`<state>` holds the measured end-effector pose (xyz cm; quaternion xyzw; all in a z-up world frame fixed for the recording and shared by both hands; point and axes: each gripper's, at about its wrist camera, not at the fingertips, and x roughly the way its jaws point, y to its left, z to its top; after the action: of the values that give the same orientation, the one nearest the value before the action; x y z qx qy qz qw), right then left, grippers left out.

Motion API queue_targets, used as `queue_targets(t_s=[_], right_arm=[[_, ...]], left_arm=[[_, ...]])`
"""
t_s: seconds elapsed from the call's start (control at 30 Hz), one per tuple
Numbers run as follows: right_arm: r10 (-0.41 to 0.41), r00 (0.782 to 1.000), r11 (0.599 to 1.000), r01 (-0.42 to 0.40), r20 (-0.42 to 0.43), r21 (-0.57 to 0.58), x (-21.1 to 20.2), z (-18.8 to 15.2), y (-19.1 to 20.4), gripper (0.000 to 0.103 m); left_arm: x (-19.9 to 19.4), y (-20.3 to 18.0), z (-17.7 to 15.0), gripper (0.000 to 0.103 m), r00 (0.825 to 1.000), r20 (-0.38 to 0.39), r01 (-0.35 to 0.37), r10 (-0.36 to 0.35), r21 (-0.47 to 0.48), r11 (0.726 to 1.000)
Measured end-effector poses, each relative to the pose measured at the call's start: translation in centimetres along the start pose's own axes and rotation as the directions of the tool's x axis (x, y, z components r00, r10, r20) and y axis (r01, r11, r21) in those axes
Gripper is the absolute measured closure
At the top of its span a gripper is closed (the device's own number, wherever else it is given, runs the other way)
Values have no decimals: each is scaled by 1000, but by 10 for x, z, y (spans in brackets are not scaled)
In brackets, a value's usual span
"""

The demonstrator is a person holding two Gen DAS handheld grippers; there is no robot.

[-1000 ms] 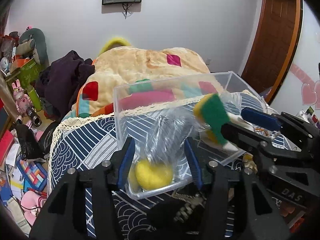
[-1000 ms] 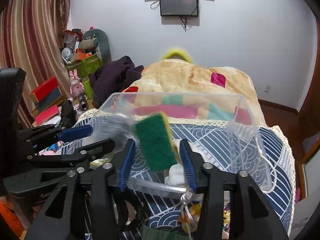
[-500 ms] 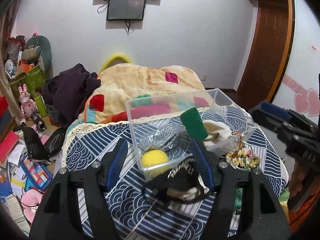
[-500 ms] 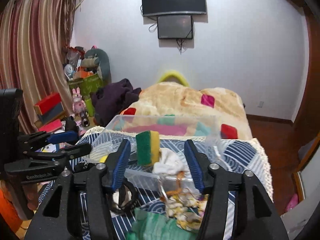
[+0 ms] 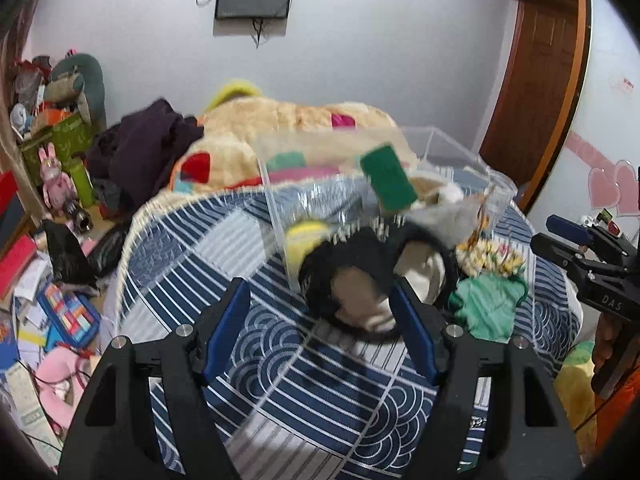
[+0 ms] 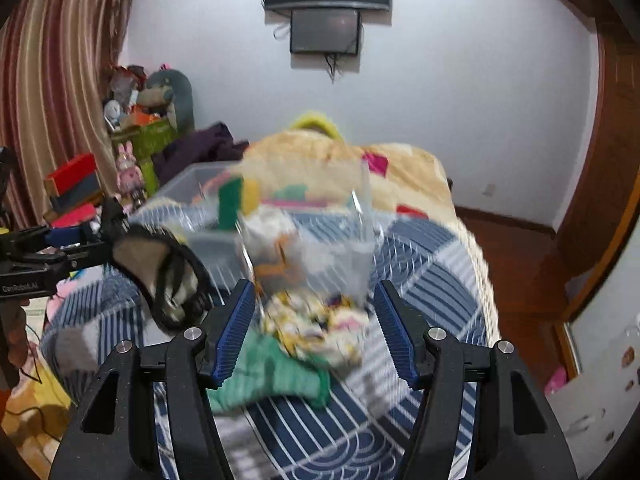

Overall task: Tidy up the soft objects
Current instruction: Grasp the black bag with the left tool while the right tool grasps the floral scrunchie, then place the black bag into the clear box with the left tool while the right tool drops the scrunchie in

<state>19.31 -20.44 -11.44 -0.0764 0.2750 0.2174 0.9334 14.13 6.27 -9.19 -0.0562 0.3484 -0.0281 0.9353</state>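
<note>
Sponge (image 5: 387, 181) and yellow ball (image 5: 303, 236) sit inside the clear bin (image 5: 452, 148) mid-bed. Left gripper (image 5: 320, 322) and right gripper (image 6: 314, 330) gape, empty, over the black garment (image 5: 352, 264) and green cloth (image 6: 276, 372) at the bed's (image 5: 192, 248) near edge.

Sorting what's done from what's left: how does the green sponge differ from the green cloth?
The green sponge is inside the clear plastic bin, propped up on end; the green cloth lies crumpled on the patterned bedspread, outside the bin. The sponge is a stiff rectangular block with a yellow backing; the cloth is limp and shapeless. The sponge is dark green, the cloth a paler mint. Neither is held by a gripper.
</note>
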Motion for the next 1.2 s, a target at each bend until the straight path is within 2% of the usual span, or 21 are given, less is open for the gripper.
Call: queue_targets(t_s=[0.1,0.23,0.4,0.43,0.63,0.73,0.8,0.93,1.2], right_arm=[[-10,998,1000,10,-58,6,21,-6,-5,39],[5,996,999,-1,-94,40,36,-13,-12,39],[33,991,997,-23,-131,76,48,-18,-18,39],[43,990,996,-32,-135,81,50,-19,-17,42],[100,986,992,-87,-137,96,49,-26,-13,73],[92,990,992,-82,-110,92,42,-27,-11,80],[89,992,992,-80,-93,93,36,-29,-14,82],[86,995,992,-80,-57,101,20,-30,-18,82],[64,998,992,-65,8,107,-9,-33,-27,82]], left_arm=[[13,-1,-8,31,1000,-31,3,-3,-3,1000],[33,-2,-10,31,997,-72,7,-7,-5,1000],[49,-6,-6,32,997,-74,21,-23,-23,1000],[51,-8,-6,32,997,-73,27,-29,-20,999],[57,-16,-8,58,994,-90,56,-57,-9,998],[55,-15,-9,70,995,-84,52,-53,-21,998],[51,-12,-10,81,995,-77,55,-57,-28,998],[38,-2,-14,89,994,-56,87,-90,-60,994],[7,-3,-21,91,996,1,94,-94,-59,994]])
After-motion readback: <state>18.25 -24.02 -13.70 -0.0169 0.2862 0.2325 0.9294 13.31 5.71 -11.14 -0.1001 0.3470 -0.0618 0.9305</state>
